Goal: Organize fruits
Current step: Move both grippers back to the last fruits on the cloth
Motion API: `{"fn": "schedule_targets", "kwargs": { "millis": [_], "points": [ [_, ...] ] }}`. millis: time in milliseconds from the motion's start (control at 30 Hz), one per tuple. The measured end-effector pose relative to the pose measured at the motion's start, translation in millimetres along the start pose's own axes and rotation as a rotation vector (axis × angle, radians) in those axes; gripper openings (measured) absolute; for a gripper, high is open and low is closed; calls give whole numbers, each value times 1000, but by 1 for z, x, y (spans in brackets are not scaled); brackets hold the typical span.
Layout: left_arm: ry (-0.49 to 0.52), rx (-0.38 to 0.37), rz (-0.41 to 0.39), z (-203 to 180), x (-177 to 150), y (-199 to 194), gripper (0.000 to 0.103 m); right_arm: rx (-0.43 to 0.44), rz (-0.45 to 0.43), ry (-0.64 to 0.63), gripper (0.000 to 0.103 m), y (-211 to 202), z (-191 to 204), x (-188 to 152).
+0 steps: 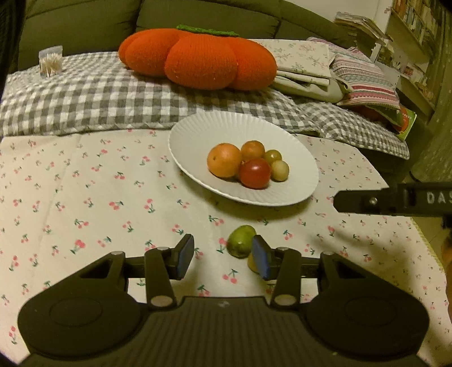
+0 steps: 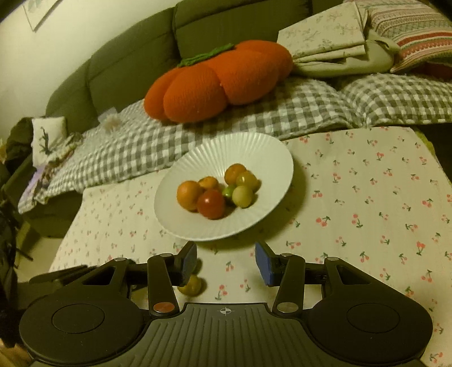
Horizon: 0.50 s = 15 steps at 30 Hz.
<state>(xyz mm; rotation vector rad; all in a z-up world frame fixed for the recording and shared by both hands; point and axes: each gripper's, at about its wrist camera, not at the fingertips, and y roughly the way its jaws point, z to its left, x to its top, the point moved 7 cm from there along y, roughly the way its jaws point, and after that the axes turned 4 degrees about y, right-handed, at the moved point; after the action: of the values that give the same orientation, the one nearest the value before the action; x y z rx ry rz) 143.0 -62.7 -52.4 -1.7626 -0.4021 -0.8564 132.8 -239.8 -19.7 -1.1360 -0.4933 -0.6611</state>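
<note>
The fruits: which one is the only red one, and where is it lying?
The red fruit lies on the white plate, at the front of the pile. The others there are orange or yellow-green, and the green fruit lies off the plate.

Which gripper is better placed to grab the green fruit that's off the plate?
Left. The green fruit lies just ahead of the open left gripper, by its right finger.

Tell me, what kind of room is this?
Most likely a home living room. A green sofa stands behind a low table under a cherry-print cloth, a pumpkin-shaped cushion lies on a checked blanket, and bookshelves line the far wall.
</note>
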Motion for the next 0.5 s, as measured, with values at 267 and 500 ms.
{"fn": "schedule_targets", "kwargs": {
  "millis": [267, 500],
  "points": [
    [-48, -43, 8, -6, -1, 17, 44, -11, 17, 26, 45, 3, -6, -1],
    [-94, -88, 0, -12, 3, 35, 44, -25, 9, 34, 50, 2, -11, 1]
  ]
}}
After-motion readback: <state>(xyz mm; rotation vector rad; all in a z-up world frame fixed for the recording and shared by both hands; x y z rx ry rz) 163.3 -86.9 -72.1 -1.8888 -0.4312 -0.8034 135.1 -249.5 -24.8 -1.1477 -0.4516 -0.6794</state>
